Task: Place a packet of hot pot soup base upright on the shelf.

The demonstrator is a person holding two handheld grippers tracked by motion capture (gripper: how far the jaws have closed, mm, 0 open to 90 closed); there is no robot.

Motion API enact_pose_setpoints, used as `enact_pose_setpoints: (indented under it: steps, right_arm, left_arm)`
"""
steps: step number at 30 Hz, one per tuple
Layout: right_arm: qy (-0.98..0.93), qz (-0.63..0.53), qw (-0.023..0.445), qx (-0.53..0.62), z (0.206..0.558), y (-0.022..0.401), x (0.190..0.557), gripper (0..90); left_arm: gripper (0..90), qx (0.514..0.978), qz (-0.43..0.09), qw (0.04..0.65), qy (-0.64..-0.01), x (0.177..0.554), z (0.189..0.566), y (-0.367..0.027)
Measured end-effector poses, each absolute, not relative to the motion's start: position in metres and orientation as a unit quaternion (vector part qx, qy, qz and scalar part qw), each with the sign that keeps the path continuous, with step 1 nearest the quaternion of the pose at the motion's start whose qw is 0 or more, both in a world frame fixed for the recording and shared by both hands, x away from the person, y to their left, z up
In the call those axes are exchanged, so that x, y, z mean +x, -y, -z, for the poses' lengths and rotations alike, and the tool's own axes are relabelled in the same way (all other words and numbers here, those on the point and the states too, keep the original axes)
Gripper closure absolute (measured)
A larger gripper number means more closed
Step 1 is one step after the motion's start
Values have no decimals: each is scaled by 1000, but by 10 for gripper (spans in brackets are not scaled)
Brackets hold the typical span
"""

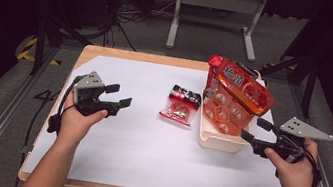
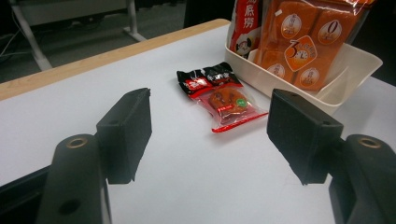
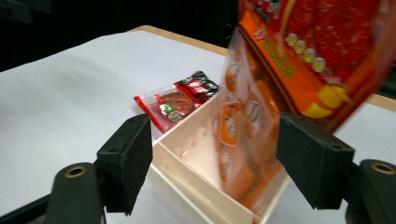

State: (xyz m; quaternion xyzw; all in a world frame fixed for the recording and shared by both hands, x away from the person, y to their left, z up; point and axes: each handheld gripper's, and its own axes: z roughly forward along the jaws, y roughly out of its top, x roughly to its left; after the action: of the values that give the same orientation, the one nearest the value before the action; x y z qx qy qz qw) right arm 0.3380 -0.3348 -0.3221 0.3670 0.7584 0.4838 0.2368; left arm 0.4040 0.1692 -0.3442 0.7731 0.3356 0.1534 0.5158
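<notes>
A: What's my left hand-held gripper (image 1: 119,94) doing?

B: Mine's at the table's (image 1: 134,159) left side, jaws spread wide with nothing between them, aimed at the snack packet (image 1: 182,104) lying flat mid-table, just left of the tray (image 1: 218,139).

A: How will that packet handle?

B: Light, I'd guess, and the film looks slick and crinkly. It's soft at the edges, with something round and probably breakable under the clear window. I'd pinch the black sealed end or a red side seam, not the middle.

A: And on the right?

B: My right hand-held gripper (image 1: 256,130) sits at the tray's near right corner, jaws parted and gripping nothing. The orange bags (image 1: 237,97) stand leaning in the tray; they look floppy and may tip.

A: Anything unclear?

B: The print is too small to read. In the right gripper view the bags are blurred and cut off at the top, and they hide the tray's far wall. I can't tell what else lies inside it.
</notes>
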Motion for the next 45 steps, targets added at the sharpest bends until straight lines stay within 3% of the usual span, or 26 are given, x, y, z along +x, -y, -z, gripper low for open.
enact_pose_setpoints:
  steps: [4, 25, 45]
  right_arm:
    - [-769, -487, 228, 346, 321, 327, 335, 279]
    - [-776, -492, 222, 326, 318, 321, 331, 277]
    - [-776, -496, 213, 326, 322, 318, 332, 256]
  left_arm:
    - [275, 777, -154, 513, -330, 410, 350, -159]
    - [289, 789, -127, 506, -324, 441, 373, -96]
    - [278, 788, -98, 501, -343, 473, 400, -66]
